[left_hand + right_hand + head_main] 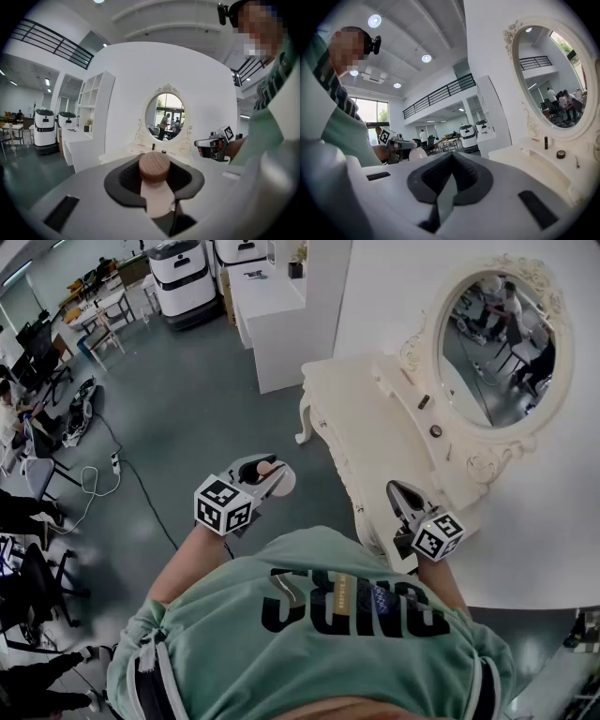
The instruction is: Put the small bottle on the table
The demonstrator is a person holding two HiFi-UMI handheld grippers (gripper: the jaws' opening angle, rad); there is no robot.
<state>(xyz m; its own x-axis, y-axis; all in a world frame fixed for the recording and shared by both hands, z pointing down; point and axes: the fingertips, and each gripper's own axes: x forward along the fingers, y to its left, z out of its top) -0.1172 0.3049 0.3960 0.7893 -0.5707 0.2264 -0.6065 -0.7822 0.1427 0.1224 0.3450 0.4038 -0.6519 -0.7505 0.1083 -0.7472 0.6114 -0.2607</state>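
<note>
The small bottle (157,202) is pinched between the jaws of the left gripper (264,474) and is held roughly upright, its long axis running top to bottom across the jaws. Its round wooden cap (154,165) is pointed upward and its pale body is carried down through the gap between the pads. It is kept in the air above the floor (187,409), to the left of the white dressing table (361,427) and apart from it, while the right gripper (401,495) is held over the table's near edge with its jaws pressed together on nothing.
</note>
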